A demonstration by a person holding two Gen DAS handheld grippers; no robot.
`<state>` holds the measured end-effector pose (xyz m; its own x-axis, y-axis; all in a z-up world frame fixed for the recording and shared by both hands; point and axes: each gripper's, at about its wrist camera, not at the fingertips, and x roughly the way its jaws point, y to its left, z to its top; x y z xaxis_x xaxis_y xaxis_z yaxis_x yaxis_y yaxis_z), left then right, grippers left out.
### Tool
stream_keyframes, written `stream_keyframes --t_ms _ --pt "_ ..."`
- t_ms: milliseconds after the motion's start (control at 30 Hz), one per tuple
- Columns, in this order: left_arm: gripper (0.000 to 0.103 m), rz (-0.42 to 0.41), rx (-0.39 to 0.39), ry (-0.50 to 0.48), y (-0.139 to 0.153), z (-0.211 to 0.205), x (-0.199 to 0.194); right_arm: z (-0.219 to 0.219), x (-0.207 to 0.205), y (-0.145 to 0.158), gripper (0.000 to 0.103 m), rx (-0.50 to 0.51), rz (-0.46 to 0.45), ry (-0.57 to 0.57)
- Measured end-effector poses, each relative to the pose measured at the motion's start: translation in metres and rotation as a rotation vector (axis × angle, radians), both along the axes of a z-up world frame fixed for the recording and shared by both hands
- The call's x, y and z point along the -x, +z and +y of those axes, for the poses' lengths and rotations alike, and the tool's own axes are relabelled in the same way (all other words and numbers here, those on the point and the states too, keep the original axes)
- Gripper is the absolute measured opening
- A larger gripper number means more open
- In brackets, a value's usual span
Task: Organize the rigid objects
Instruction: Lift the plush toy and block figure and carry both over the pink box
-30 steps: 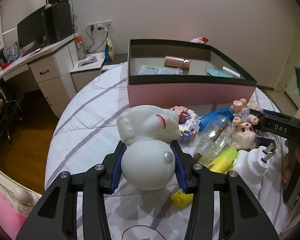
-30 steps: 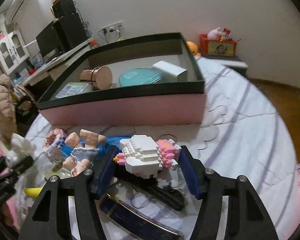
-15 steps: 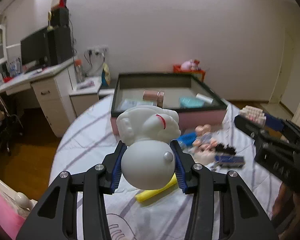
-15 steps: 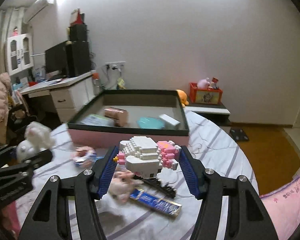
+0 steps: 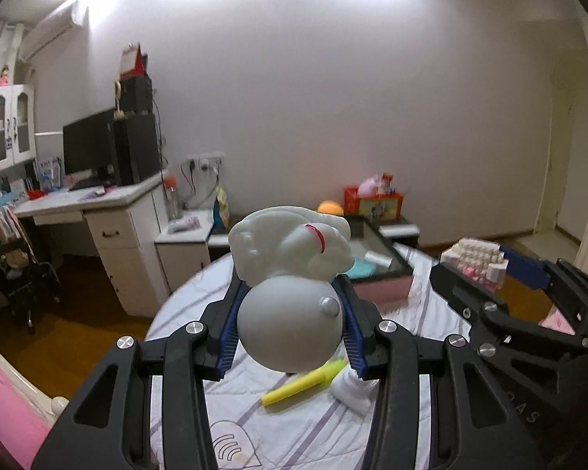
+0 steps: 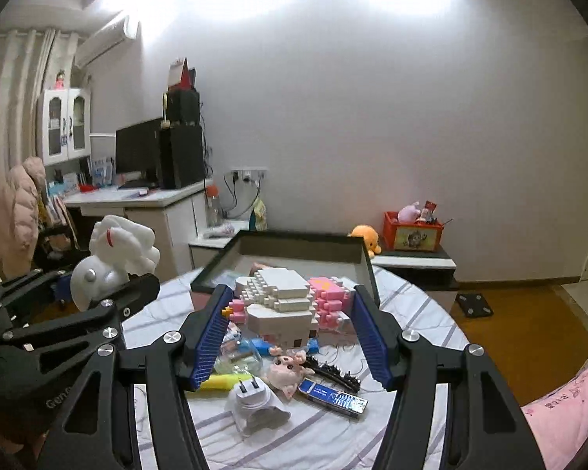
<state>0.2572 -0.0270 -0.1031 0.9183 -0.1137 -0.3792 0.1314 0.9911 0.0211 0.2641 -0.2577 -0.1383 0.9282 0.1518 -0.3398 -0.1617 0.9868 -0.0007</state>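
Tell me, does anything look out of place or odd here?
Nothing looks damaged or spilled. The white figurine sits head-down between the left gripper fingers. Loose items, such as the yellow highlighter and white plug adapter, still lie scattered outside the pink box.

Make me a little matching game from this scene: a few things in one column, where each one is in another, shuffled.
Things:
1. white figurine
2. block model
3. yellow marker
4. orange plush

Places:
A. lying on the bed cover
B. in the right gripper
C. on the low shelf by the wall
D. in the left gripper

Pairs: 1-D, 2-B, 3-A, 4-C
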Motion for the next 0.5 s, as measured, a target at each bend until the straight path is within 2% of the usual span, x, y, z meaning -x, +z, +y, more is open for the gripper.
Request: stream_keyframes --t_ms 300,500 --pt "0.045 -0.166 -0.029 0.018 0.029 -0.006 0.035 -0.004 0.033 0.030 0.063 -0.012 -0.124 -0.028" --pt "0.045 -0.209 -0.035 0.039 0.037 -0.007 0.041 -0.004 0.039 0.042 0.063 -0.006 -0.166 -0.040"
